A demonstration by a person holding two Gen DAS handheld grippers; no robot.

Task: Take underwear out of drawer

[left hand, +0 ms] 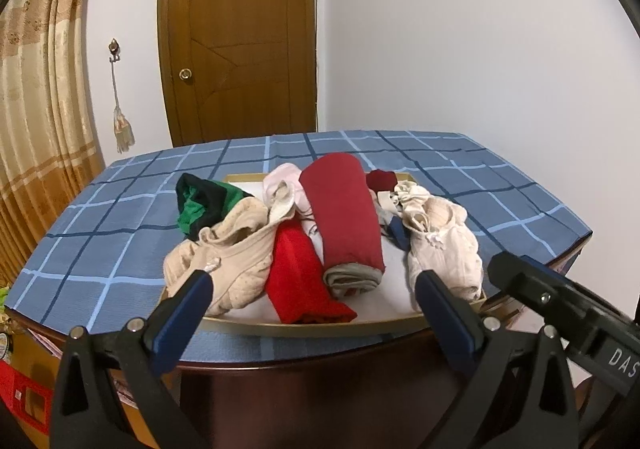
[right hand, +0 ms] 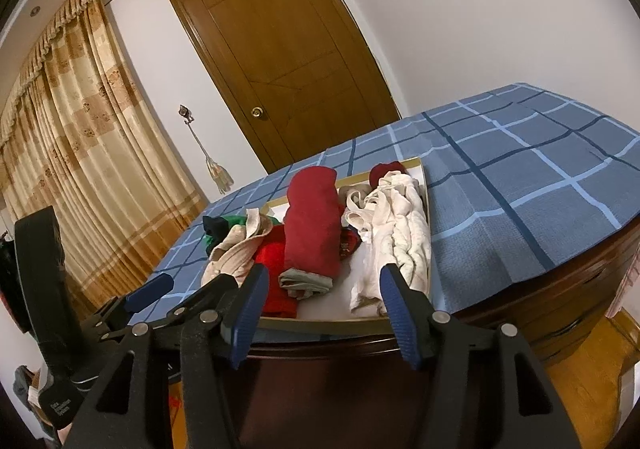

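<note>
A shallow gold-rimmed drawer [left hand: 312, 325] [right hand: 320, 325] lies on the blue checked tabletop, full of underwear: a beige piece [left hand: 224, 257] [right hand: 232, 253] at the left, a bright red piece [left hand: 296, 281] [right hand: 272, 277], a rolled dark red piece [left hand: 344, 217] [right hand: 312, 225] in the middle, white pieces [left hand: 444, 245] [right hand: 400, 233] at the right, and a green-black piece [left hand: 204, 201] hanging over the far left rim. My left gripper [left hand: 314, 281] is open and empty at the drawer's near edge. My right gripper [right hand: 324, 289] is open and empty there too, to the right of the left one.
The blue checked cloth [left hand: 120, 233] [right hand: 520, 185] covers a dark wooden table [right hand: 340, 381]. A wooden door [left hand: 240, 41] and a white wall stand behind it. Beige curtains [right hand: 80, 121] hang at the left. Red boxes [left hand: 24, 389] sit low at the left.
</note>
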